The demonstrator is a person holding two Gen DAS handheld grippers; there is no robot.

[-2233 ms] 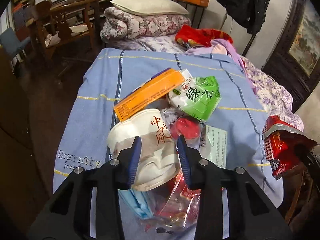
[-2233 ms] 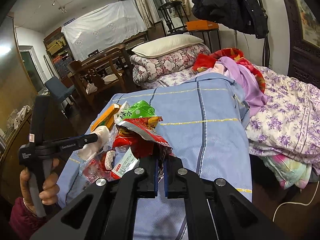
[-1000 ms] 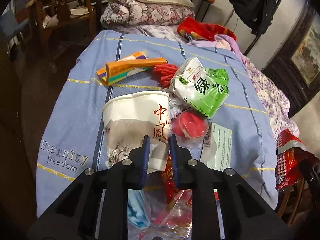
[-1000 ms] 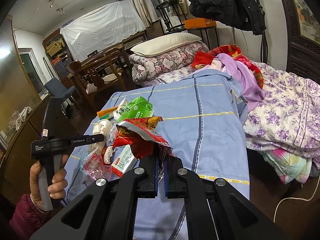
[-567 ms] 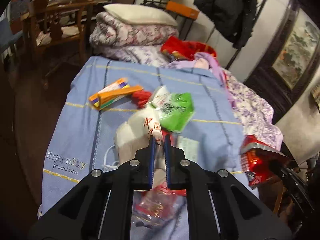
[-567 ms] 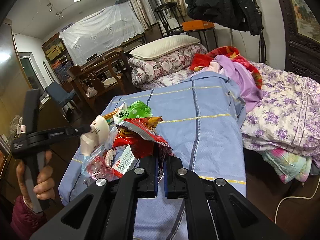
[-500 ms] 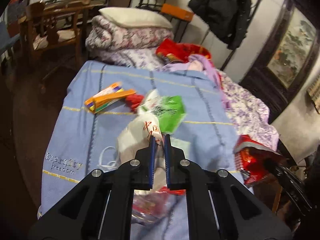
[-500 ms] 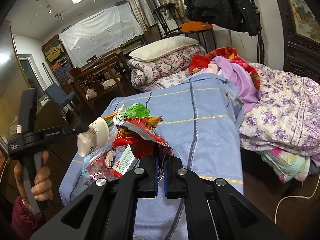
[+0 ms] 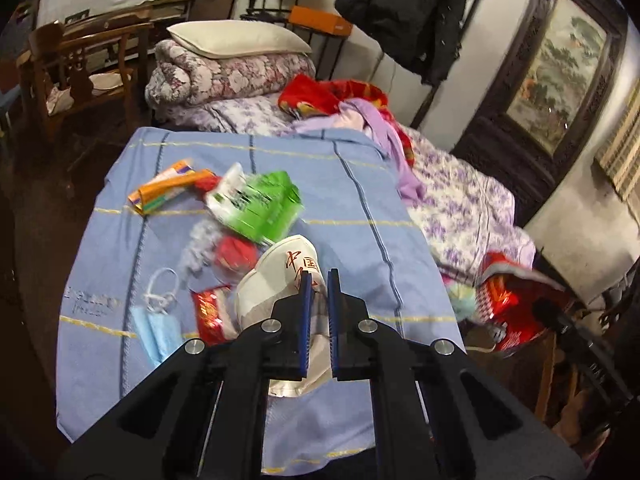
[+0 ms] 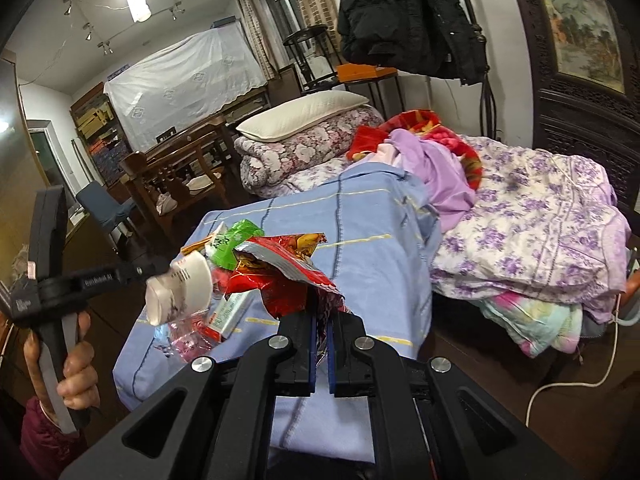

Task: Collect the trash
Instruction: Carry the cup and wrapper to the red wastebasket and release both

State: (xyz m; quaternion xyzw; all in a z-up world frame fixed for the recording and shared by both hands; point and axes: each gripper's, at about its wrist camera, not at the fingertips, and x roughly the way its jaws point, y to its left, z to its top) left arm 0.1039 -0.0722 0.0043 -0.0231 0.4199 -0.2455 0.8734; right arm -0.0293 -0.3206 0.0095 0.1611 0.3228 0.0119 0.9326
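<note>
Some of this is hard to read: the green snack bag (image 9: 256,210) is motion-blurred so its print is mush, the grey crinkly thing (image 9: 196,242) next to the red lump (image 9: 236,252) is too smeared to name, and the paper cup's (image 9: 280,280) lower half is hidden behind the left gripper (image 9: 317,280). Its jaws have just been closing and now sit narrow, pinching the cup's flattened wall, with the cup lifted clear of the blue blanket (image 9: 352,200). Going left to right across the bed: a blue face mask (image 9: 156,328) near the left edge, an orange box (image 9: 168,192) further back, a small red packet (image 9: 208,312) just beside the cup, then the green bag. From the right wrist camera a hand (image 10: 76,368) grips the left tool's handle at far left, cup (image 10: 180,288) hanging off its tip. The right gripper (image 10: 320,316) is clamped tight on a red chip bag (image 10: 280,272), which blocks the litter behind it. Quilts pile up on the right.
</note>
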